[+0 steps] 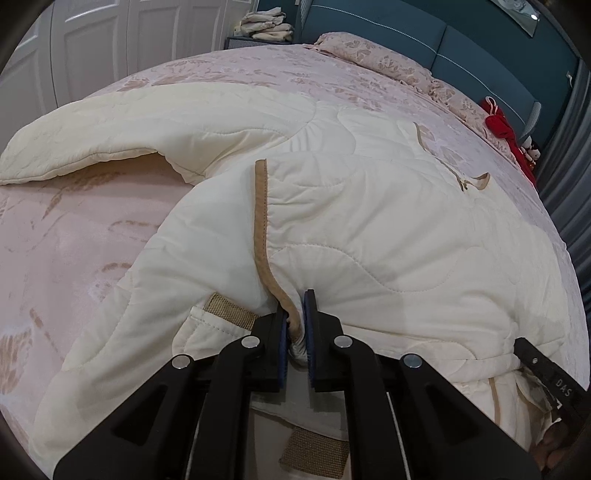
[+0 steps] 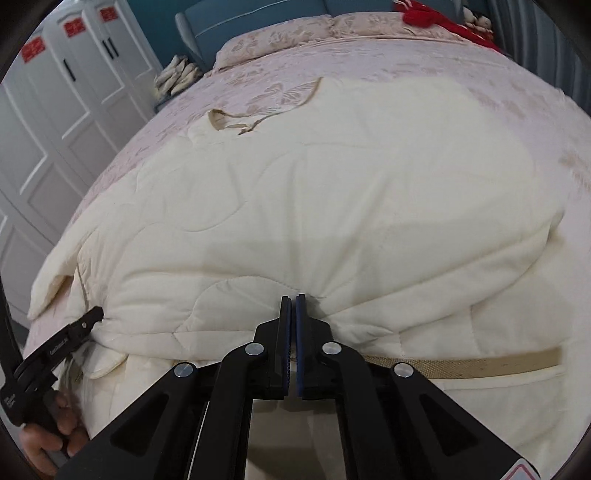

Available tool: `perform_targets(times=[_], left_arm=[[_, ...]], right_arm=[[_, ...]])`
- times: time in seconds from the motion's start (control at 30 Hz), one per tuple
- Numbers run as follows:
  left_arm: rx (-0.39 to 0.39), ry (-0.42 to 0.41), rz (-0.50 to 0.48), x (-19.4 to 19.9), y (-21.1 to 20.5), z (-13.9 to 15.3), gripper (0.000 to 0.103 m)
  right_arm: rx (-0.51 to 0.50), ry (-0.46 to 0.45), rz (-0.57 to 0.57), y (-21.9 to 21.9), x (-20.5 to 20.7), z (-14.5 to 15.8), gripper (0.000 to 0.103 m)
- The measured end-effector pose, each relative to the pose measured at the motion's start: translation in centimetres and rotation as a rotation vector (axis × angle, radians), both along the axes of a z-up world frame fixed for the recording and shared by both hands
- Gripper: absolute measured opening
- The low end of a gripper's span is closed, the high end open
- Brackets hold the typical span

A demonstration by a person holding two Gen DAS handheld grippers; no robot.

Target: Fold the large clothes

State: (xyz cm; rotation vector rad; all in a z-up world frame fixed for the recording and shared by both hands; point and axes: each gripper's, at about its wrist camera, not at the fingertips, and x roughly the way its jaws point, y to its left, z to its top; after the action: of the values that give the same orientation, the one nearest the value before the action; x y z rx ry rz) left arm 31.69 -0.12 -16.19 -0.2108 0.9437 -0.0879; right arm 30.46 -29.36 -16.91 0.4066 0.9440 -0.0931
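A cream quilted robe [image 1: 369, 206] with tan trim lies spread on the pink bed; it also fills the right wrist view [image 2: 332, 192]. My left gripper [image 1: 295, 314] is shut on the robe's tan-trimmed front edge [image 1: 263, 229] near the bed's near side. My right gripper [image 2: 291, 306] is shut on a fold of the robe's cream fabric. The left gripper shows at the left of the right wrist view [image 2: 88, 317], and the right gripper's tip at the right edge of the left wrist view [image 1: 535, 362]. One sleeve [image 1: 92, 136] stretches to the far left. A tan belt [image 2: 461, 363] runs across below the right gripper.
The pink patterned bedspread [image 1: 74, 258] covers the bed. Pillows [image 1: 388, 62] lie against a teal headboard [image 1: 461, 48]. Red cloth [image 1: 506, 129] sits at the far right corner. Folded linens [image 1: 266, 24] rest on a bedside stand. White wardrobe doors [image 2: 55, 122] stand to the left.
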Motion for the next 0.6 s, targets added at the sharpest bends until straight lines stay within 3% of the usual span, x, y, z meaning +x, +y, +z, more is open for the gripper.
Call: perform_targets(times=[0.1,0.3,0.37,0.4,0.43,0.53,0.6], left_arm=[[-0.004,-0.003,0.003,0.1,0.0,0.0,0.008],[-0.106,0.039,0.019,2.0,1.8,0.9,0.008],[-0.117,0.036,0.016,2.0,2.7,1.7,0.013],[-0.116,0.017,0.033,1.5,3.6,2.6,0.019],[-0.127,-0.022,0.059,0.6,5.4,4.0,0.043],[-0.173,-0.147,0.167,-1.7,12.0,7.0,0.085],[-0.184,-0.157,0.252,-1.8,17.4,7.5,0.088]], right_arm=[[0.036,0.010,-0.016,-0.4,0.5,-0.4,0.000],[0.034,0.022,-0.043,0.4,0.6,1.1,0.000],[0.025,0.007,-0.053,1.2,-0.7,2.9,0.010],[0.009,-0.001,-0.053,1.7,-1.9,3.7,0.018],[-0.018,-0.014,-0.045,2.4,-2.9,4.6,0.028],[-0.081,-0.037,-0.020,4.3,-6.1,6.4,0.047],[-0.096,-0.030,0.017,5.6,-7.8,6.9,0.048]])
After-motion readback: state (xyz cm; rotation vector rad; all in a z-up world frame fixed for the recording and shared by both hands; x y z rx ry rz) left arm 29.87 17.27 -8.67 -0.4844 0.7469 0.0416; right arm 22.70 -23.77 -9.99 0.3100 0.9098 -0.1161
